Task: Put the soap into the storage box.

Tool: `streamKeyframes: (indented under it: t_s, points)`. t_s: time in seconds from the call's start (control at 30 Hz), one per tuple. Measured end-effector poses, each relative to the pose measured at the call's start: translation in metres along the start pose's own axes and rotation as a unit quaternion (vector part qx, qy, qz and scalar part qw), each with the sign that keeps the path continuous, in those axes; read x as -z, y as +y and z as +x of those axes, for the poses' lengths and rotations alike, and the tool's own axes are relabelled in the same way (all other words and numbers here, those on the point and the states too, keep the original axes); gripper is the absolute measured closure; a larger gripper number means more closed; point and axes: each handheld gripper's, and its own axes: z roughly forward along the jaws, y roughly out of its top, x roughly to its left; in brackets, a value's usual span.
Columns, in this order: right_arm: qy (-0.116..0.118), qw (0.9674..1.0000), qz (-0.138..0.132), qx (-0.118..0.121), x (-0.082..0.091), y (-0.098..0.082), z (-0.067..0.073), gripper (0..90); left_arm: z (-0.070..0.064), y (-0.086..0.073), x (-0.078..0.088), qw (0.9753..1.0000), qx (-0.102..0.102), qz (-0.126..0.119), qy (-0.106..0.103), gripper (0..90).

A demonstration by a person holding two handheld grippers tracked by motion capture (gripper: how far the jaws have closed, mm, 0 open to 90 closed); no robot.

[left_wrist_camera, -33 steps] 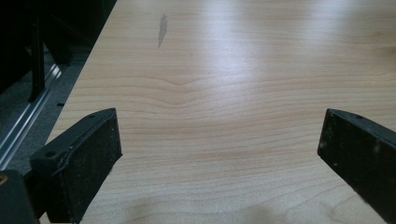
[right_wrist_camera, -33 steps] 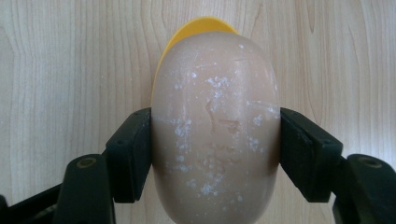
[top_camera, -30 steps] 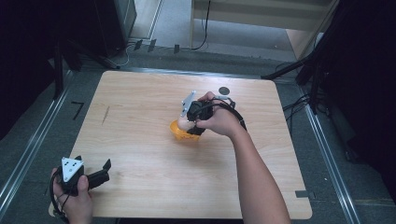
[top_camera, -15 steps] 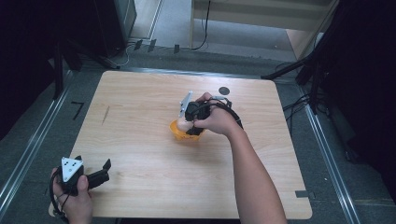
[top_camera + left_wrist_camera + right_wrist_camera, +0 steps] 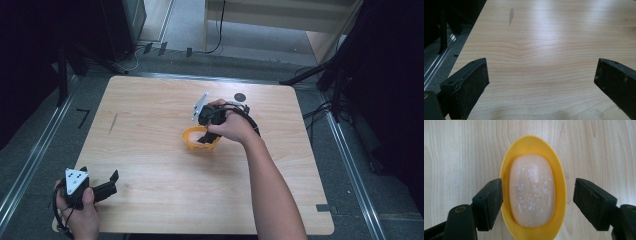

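A yellow oval dish lies on the wooden table near its middle, also seen as an orange-yellow dish in the high view. A pale peach bar of soap rests inside it. My right gripper points straight down over the dish, open, its jaws spread to either side of the dish. At the table's near left corner, my left gripper is held low by a hand; it is open with bare wood between the jaws.
A small dark round mark sits on the table behind the right hand. A faint grey streak marks the wood at the far left. Metal rails run along both sides of the table, with cables on the floor beyond.
The right hand and gripper have shifted slightly toward the near side and right over the dish. The left gripper has stayed put.
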Motion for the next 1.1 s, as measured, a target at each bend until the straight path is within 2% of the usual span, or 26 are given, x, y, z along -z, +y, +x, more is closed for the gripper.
streamKeyframes:
  t_s: [0.07,0.17,0.3,0.37,0.47,0.63,0.67,0.77,0.83,0.9,1.1]
  points:
    - [-0.004,1.0000,-0.002,-0.005,0.002,-0.003,-0.001,25.2,0.000,0.000,0.000,1.0000,0.000,0.000,0.000,0.0]
    - [0.002,0.9998,-0.009,-0.015,0.005,-0.008,0.000,23.6,0.000,0.000,0.000,1.0000,0.000,0.001,0.001,0.0]
    - [0.005,0.9998,-0.005,-0.020,0.008,-0.013,0.006,17.5,0.000,0.000,0.000,1.0000,-0.002,0.003,0.000,0.0]
    - [0.000,0.9993,-0.007,-0.036,0.011,-0.016,0.008,15.2,-0.001,0.000,0.000,1.0000,-0.002,0.002,0.001,0.0]
    - [0.011,0.9978,-0.006,-0.065,0.015,-0.023,0.011,13.4,-0.001,0.000,0.000,1.0000,-0.003,0.002,0.002,0.0]
    - [-0.007,0.9951,-0.017,-0.097,0.020,-0.040,0.016,10.6,-0.002,0.000,0.000,1.0000,-0.005,0.003,0.003,0.0]
    - [-0.011,0.9950,-0.019,-0.098,0.021,-0.042,0.016,9.2,-0.002,0.000,0.000,1.0000,-0.005,0.003,0.003,0.0]
    - [0.007,0.9933,-0.027,-0.112,0.024,-0.053,0.018,7.0,-0.002,0.000,-0.001,1.0000,-0.007,0.004,0.003,0.0]
    - [0.001,0.9927,-0.031,-0.117,0.025,-0.059,0.020,3.3,-0.002,0.000,-0.001,1.0000,-0.007,0.003,0.004,0.0]
    - [0.004,0.9918,-0.036,-0.123,0.027,-0.065,0.020,1.4,-0.002,0.000,-0.001,1.0000,-0.008,0.003,0.005,0.0]
    - [-0.011,0.9892,-0.047,-0.138,0.031,-0.079,0.025,0.0,-0.002,0.000,-0.001,0.9999,-0.011,0.004,0.006,0.0]
